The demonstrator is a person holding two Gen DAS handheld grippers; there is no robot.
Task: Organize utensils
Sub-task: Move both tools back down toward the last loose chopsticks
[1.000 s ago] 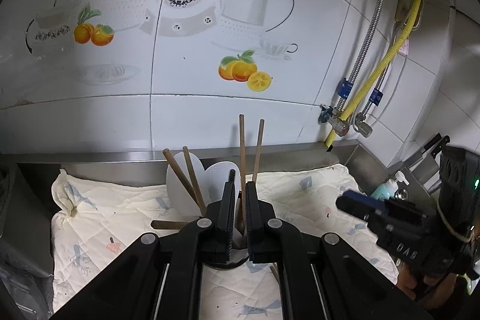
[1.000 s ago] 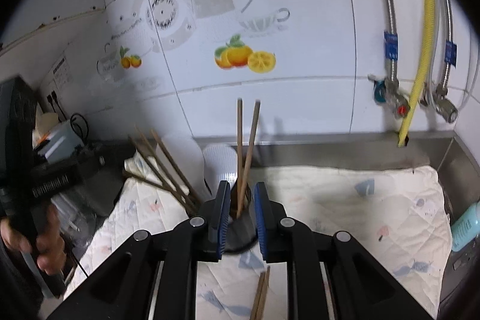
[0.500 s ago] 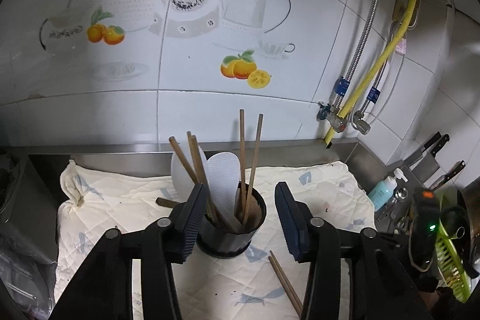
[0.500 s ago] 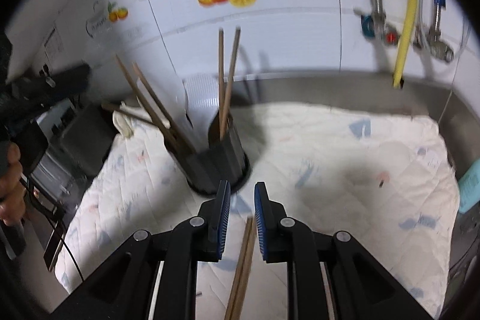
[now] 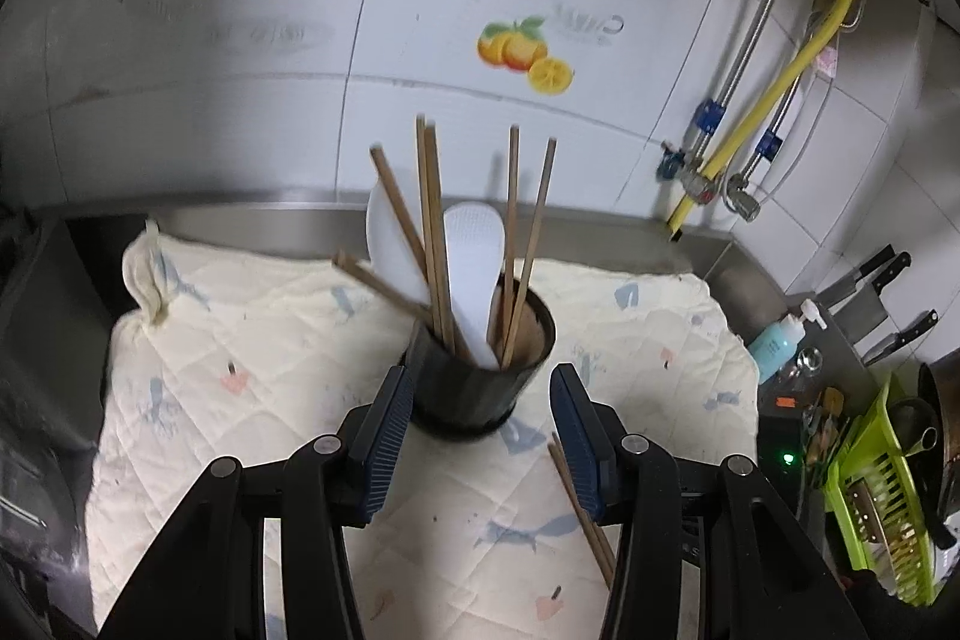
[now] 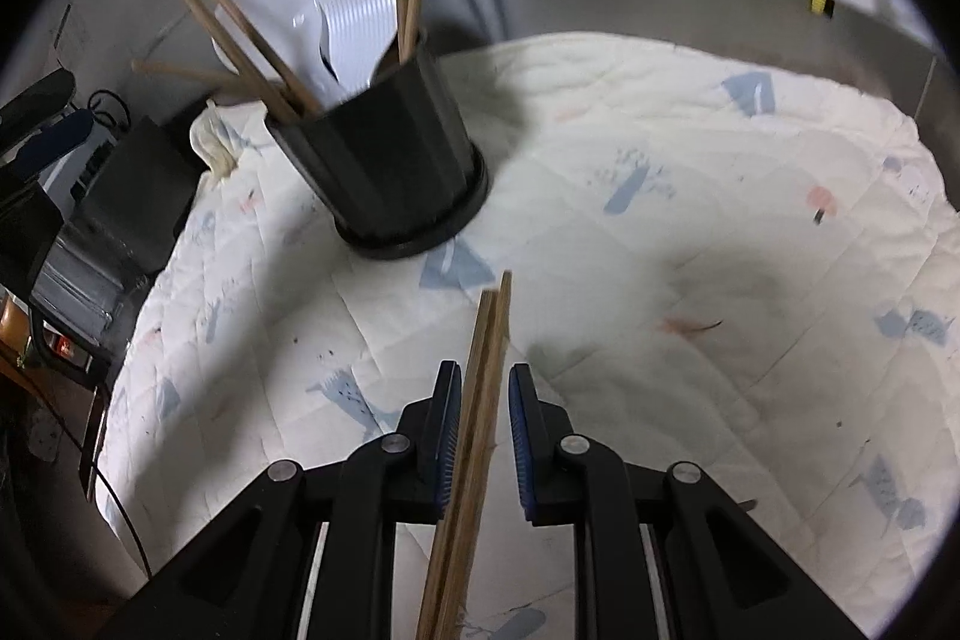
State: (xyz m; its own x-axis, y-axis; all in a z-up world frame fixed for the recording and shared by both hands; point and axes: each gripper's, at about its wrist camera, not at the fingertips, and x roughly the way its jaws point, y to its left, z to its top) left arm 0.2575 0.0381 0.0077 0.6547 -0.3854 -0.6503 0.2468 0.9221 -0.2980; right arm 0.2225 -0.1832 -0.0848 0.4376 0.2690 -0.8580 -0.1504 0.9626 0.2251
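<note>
Chopsticks [image 6: 480, 400] flat on cloth [image 6: 660, 220], tips toward holder [image 6: 384, 160]

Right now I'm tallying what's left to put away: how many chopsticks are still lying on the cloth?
2: a pair of chopsticks lying side by side on the cloth, between the right gripper's open jaws, near the holder. None visible elsewhere, though the grippers hide some cloth.

In the right wrist view, bare cloth [image 6: 690, 232] fills the centre and right, open for passage. The holder [image 6: 384, 160] with splayed chopsticks [image 6: 240, 40] blocks the upper left; a loose pair [image 6: 480, 400] lies bottom centre.
</note>
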